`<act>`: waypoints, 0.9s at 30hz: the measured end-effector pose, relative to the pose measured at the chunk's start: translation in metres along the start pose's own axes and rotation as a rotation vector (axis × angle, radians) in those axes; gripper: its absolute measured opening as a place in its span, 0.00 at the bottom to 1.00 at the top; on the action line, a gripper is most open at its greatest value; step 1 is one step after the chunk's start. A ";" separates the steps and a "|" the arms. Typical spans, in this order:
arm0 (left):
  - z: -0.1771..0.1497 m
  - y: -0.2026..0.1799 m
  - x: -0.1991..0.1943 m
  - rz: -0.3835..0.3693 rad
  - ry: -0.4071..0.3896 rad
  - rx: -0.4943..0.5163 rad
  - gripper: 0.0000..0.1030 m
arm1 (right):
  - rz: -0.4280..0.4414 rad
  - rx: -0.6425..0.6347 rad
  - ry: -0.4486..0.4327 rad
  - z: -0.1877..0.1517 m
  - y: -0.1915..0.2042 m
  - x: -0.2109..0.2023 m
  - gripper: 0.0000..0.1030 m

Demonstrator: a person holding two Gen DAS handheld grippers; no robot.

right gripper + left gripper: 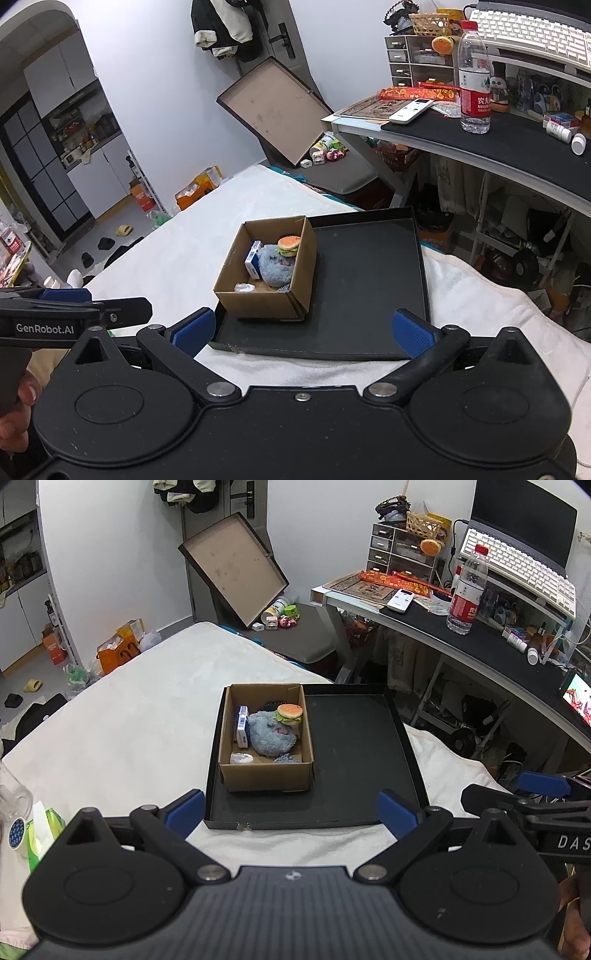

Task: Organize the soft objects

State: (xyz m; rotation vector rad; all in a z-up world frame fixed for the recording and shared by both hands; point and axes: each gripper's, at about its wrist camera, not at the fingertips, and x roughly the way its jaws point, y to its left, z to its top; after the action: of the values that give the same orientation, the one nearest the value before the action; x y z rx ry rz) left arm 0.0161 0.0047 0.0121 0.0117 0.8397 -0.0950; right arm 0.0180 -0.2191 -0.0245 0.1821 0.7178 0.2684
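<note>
A small cardboard box stands in the left half of a black tray on the white bed. Inside it lie a blue fluffy plush, a burger toy on top of the plush, a blue-white packet and a small clear wrapper. My left gripper is open and empty, short of the tray's near edge. My right gripper is open and empty, also near that edge.
A desk with a water bottle, keyboard and drawers stands at the right. A tilted box lid leans at the back. A green tissue pack lies at the left.
</note>
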 end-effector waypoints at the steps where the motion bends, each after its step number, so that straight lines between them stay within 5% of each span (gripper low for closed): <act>1: 0.000 0.000 0.000 0.000 -0.001 0.000 0.96 | 0.000 -0.001 0.000 0.000 0.000 0.000 1.00; 27: -0.002 0.004 0.004 0.013 0.012 -0.008 0.96 | -0.009 -0.011 -0.004 0.002 0.002 -0.001 1.00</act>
State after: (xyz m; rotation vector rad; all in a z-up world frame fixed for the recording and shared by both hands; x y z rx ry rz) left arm 0.0176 0.0080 0.0083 0.0101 0.8521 -0.0799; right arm 0.0181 -0.2171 -0.0223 0.1693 0.7126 0.2635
